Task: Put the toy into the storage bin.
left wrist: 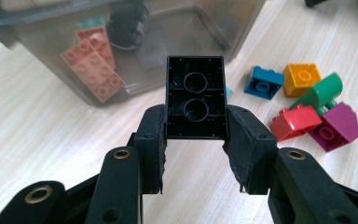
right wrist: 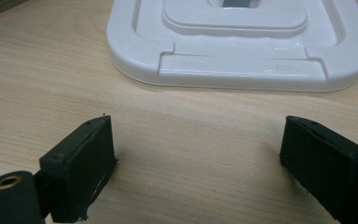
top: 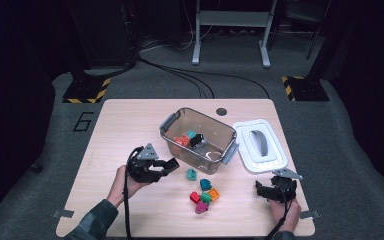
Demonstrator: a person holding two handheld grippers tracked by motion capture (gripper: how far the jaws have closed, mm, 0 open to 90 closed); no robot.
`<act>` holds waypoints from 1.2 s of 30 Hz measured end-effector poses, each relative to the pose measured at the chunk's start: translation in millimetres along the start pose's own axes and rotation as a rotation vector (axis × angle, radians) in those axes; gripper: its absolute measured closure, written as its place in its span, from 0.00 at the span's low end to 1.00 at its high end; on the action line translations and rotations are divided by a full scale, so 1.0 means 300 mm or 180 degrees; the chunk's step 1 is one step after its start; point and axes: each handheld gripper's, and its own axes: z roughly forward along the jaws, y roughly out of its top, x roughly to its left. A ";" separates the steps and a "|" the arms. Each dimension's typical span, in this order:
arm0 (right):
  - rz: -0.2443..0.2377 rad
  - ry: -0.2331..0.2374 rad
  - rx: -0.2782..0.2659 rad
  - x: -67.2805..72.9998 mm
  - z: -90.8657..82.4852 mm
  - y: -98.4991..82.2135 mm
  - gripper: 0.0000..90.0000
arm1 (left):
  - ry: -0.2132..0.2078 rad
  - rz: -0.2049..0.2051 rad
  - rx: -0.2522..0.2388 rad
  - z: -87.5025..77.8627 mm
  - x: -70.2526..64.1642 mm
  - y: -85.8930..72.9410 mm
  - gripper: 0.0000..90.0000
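My left gripper (left wrist: 196, 122) is shut on a black two-stud brick (left wrist: 196, 95), whose hollow underside faces the camera. It is held above the table, in front of the clear plastic bin (left wrist: 37, 42). In the high view the left gripper (top: 171, 163) hovers just left of the bin (top: 172, 142). Red bricks (left wrist: 93, 63) and a black round part (left wrist: 128, 25) lie inside the bin. My right gripper (right wrist: 205, 158) is open with nothing between its jaws, low over the table just before the white lid (right wrist: 242, 46). It sits at the front right (top: 260, 189).
Loose bricks lie in front of the bin: blue (left wrist: 263, 81), orange (left wrist: 300, 78), green (left wrist: 324, 91), red (left wrist: 294, 122) and purple (left wrist: 334, 127). A teal brick (top: 191, 174) lies nearer the bin. The white lid (top: 260, 145) rests right of the bin.
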 end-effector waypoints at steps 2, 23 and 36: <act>0.0000 0.0000 0.0000 0.000 0.000 0.000 0.10 | 0.0023 -0.0003 -0.0023 -0.017 0.011 0.013 0.66; -0.0001 -0.0001 -0.0001 0.000 0.001 0.000 0.10 | 0.0156 -0.0003 -0.0237 -0.117 0.099 0.184 0.66; -0.0001 0.0000 -0.0001 0.000 0.000 0.000 0.10 | 0.0201 0.0035 -0.0156 -0.077 0.137 0.288 0.66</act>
